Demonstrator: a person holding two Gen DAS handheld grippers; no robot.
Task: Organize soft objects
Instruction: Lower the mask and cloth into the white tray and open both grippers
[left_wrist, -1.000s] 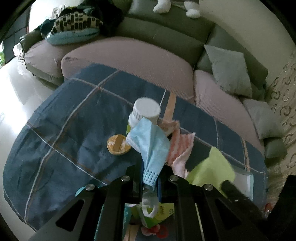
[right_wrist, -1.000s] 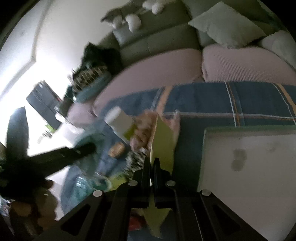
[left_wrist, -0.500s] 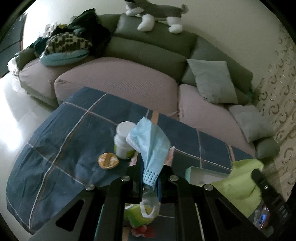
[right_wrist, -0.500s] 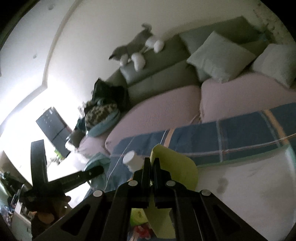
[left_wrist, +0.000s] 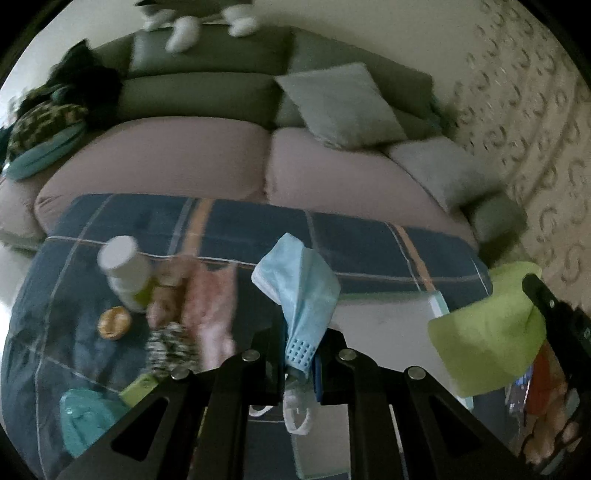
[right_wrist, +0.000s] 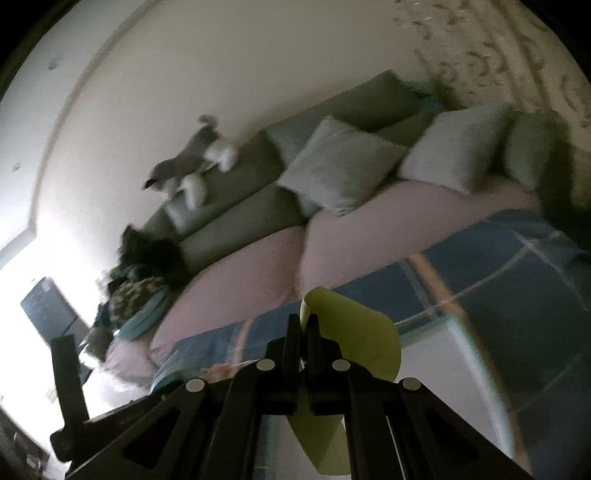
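Observation:
My left gripper (left_wrist: 297, 347) is shut on a light blue face mask (left_wrist: 300, 291) and holds it above the blue plaid tablecloth (left_wrist: 354, 236). My right gripper (right_wrist: 305, 328) is shut on a lime green cloth (right_wrist: 354, 332), held high; the same cloth shows at the right of the left wrist view (left_wrist: 487, 328). A pink cloth (left_wrist: 210, 306) and a black-and-white patterned cloth (left_wrist: 170, 347) lie on the table at the left. A white tray (left_wrist: 384, 317) with a pale green rim sits below the mask.
A white-capped bottle (left_wrist: 123, 269) and a round yellow tape roll (left_wrist: 114, 322) stand at the table's left. A teal item (left_wrist: 88, 417) lies at the near left. Behind the table is a pink and green sofa (left_wrist: 221, 147) with cushions (left_wrist: 340, 103).
Both grippers have swung to the right with their cloths still held. The right gripper has risen and tilted upward, so the table has dropped low in its view.

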